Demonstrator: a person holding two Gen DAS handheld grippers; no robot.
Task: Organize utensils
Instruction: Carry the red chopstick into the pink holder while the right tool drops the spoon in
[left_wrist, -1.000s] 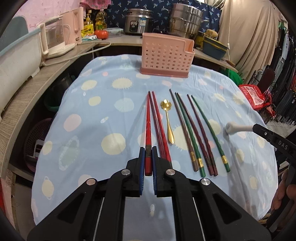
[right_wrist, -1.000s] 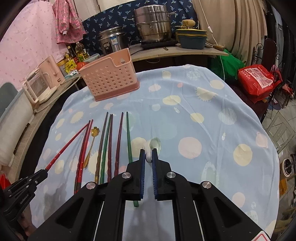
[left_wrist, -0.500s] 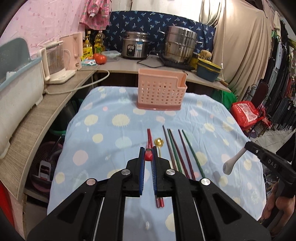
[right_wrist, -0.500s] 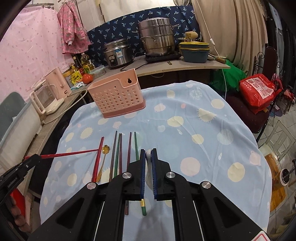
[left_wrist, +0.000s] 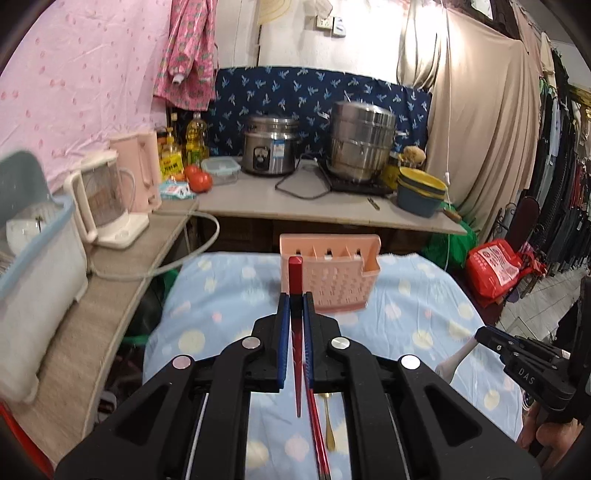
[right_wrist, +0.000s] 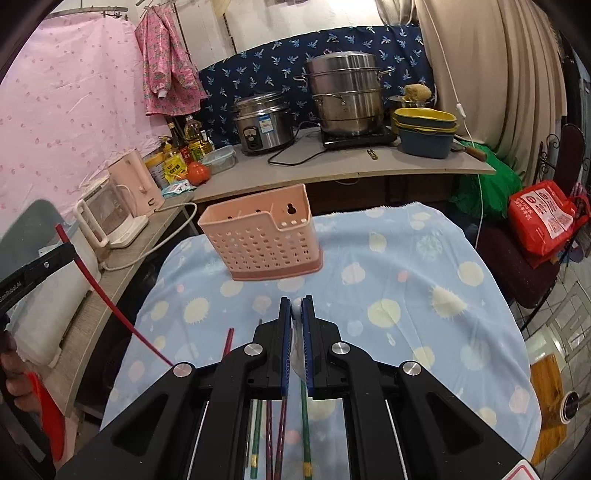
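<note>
The left claw (left_wrist: 294, 314) is clenched on a red chopstick (left_wrist: 295, 280), held up before the pink holder (left_wrist: 332, 280); the holder's inside is hidden. The right claw (right_wrist: 296, 314) grips a white spoon (right_wrist: 296, 305), mostly hidden. Remaining chopsticks (right_wrist: 280, 424) lie on the table (right_wrist: 424, 332), partly cut off.

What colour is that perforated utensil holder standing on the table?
Pale pink. The utensil holder shows best in the right wrist view, standing upright on the spotted blue tablecloth.
</note>
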